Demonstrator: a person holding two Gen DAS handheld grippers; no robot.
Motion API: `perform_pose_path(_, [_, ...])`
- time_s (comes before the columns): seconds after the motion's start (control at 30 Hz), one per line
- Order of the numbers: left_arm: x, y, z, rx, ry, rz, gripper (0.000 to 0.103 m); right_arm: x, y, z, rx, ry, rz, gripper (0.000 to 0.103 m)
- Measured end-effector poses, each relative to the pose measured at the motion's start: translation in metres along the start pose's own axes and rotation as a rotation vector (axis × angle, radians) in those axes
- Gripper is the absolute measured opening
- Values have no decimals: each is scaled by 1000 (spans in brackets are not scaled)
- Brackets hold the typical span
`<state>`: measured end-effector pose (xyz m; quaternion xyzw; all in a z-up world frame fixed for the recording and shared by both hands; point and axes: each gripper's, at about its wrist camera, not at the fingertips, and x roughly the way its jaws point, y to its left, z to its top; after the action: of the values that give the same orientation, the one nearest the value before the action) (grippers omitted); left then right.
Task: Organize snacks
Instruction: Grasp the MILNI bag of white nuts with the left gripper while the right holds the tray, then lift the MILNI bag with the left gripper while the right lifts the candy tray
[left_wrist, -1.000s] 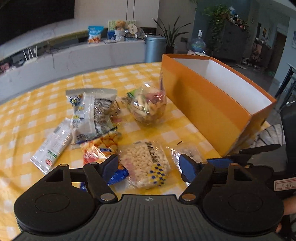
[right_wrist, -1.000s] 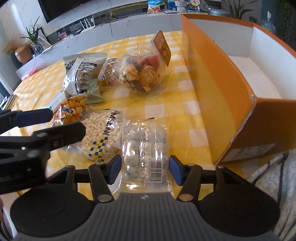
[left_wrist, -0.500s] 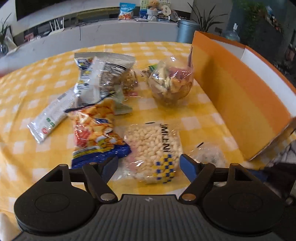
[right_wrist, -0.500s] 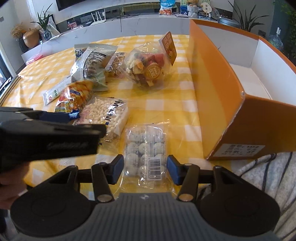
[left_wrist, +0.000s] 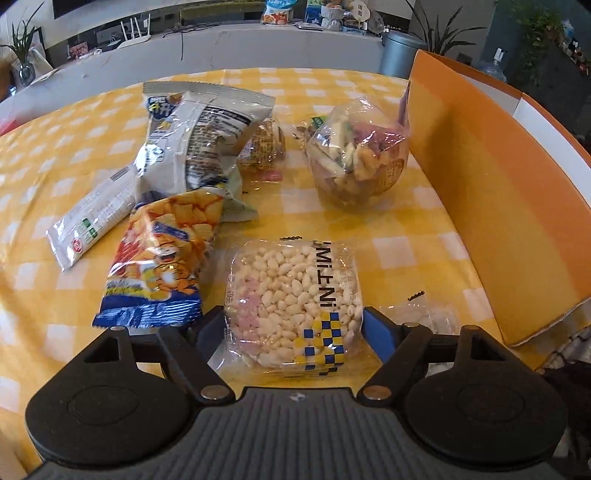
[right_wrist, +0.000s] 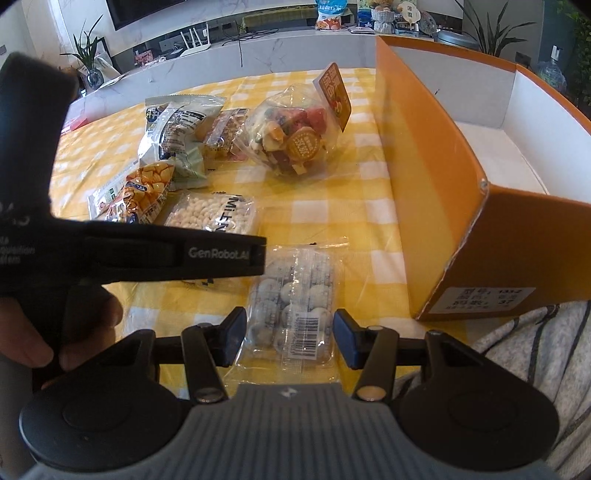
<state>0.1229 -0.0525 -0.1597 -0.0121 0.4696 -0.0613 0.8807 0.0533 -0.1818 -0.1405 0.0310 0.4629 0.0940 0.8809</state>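
Note:
My left gripper (left_wrist: 293, 326) is open, its fingers on either side of a clear pack of white puffed snacks (left_wrist: 291, 299) that lies on the yellow checked cloth. My right gripper (right_wrist: 290, 334) is open around the near end of a clear pack of round blue-white candies (right_wrist: 293, 295). An open orange box (right_wrist: 461, 177) with a white inside stands to the right; it also shows in the left wrist view (left_wrist: 498, 184). The left gripper's body (right_wrist: 147, 254) crosses the left of the right wrist view.
Further back lie an orange cracker bag (left_wrist: 162, 254), a silver bag (left_wrist: 195, 136), a white stick pack (left_wrist: 92, 218), a small cereal bar (left_wrist: 264, 147) and a round clear bag of mixed snacks (left_wrist: 358, 158). A grey striped cloth (right_wrist: 528, 362) lies by the box's near corner.
Both grippers have pulled back and risen a little. The left one has swung left and centred on the puffed snack pack. Both stay open.

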Motion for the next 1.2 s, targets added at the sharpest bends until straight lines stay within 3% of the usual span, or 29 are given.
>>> perform_pose_path(0.1, [-10,7,-4,2,3,-16,91,-1,-2,1,10,0,13,51])
perform_pose_path(0.3, [-48,16,-5,91,-71,-109,91,-3,-5,3,34,-10,42,48])
perform_pose_path(0.4, [-65,21,-1,82,-100,-161,91,-2,-7,4,51,-8,43,38])
perform_pose_path(0.5, [-79,25,2,68,-123,-193,91,1,-6,6,50,-2,30,40])
perform_pose_path(0.63, [-86,26,2,59,-142,-206,91,11,-4,12,61,44,23,80])
perform_pose_path(0.67, [-84,28,4,49,-141,-207,91,16,-1,14,44,72,27,84])
perform_pose_path(0.8, [-86,35,3,23,-138,-226,91,27,15,16,-14,75,-62,81])
perform_pose_path(0.9, [-95,40,2,20,-159,-241,91,27,18,15,-26,59,-119,70])
perform_pose_path(0.93, [-97,42,2,16,-168,-245,91,26,18,14,-25,50,-130,61])
perform_pose_path(1.2, [-113,55,4,-18,-220,-259,91,19,21,12,-44,2,-127,53])
